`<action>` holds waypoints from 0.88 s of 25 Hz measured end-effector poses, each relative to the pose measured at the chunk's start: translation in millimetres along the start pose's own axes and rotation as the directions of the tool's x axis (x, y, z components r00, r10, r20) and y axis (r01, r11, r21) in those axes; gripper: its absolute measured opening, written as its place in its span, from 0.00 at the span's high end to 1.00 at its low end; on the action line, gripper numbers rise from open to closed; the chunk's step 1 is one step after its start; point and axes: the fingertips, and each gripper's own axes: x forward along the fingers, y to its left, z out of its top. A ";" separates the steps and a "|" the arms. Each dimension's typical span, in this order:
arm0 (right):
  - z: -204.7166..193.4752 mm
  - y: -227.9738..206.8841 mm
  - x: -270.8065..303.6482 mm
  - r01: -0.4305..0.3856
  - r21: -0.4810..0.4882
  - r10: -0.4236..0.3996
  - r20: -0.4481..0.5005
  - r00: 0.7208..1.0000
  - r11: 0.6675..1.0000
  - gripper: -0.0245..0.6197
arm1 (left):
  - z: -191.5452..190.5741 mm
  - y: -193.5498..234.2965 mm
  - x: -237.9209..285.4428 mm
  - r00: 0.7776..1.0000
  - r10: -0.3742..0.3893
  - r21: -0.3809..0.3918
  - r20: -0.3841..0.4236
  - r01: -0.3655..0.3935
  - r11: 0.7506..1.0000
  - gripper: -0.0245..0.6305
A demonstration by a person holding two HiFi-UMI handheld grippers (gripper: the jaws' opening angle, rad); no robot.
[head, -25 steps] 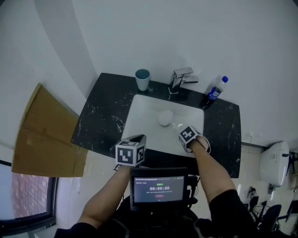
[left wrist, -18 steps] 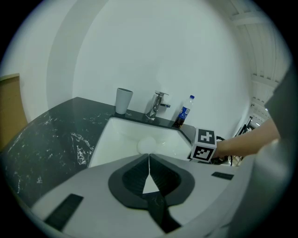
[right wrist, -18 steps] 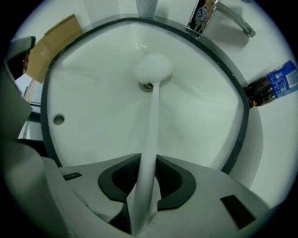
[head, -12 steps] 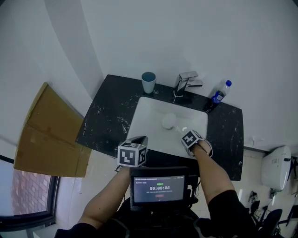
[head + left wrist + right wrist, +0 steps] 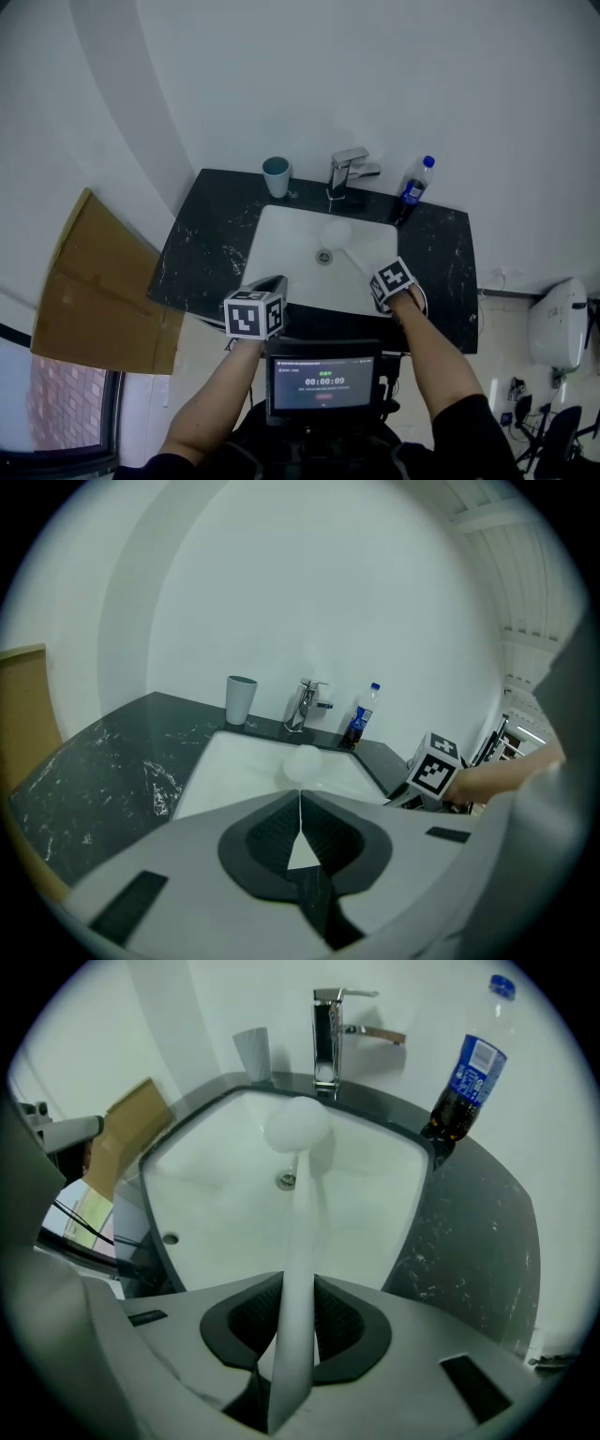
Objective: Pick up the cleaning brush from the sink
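The cleaning brush (image 5: pixel 300 1232) is white, with a round head (image 5: pixel 335 232) and a long flat handle. My right gripper (image 5: pixel 292 1335) is shut on the handle, and the head hangs out ahead over the white sink (image 5: pixel 281 248). In the head view the right gripper (image 5: pixel 380 281) is over the sink's front right corner. The brush head (image 5: pixel 302 764) also shows in the left gripper view. My left gripper (image 5: pixel 275 283) hovers at the sink's front left edge, its jaws (image 5: pixel 300 803) shut on nothing.
A chrome tap (image 5: pixel 347 173) stands behind the basin, with a blue-grey cup (image 5: pixel 276 176) to its left and a dark bottle (image 5: pixel 411 192) to its right on the black marbled counter (image 5: pixel 202 244). The drain (image 5: pixel 324 256) shows in the basin. Cardboard (image 5: pixel 94 281) leans at the left.
The brush has come up off the basin with my right gripper, and the drain under its head now shows. Both grippers have risen slightly.
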 end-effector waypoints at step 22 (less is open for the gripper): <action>-39.3 92.2 -206.6 -0.128 0.056 0.056 0.679 0.732 0.990 0.88 | -5.1 -46.1 -132.7 0.948 -0.016 0.089 0.317 -0.013 0.996 0.95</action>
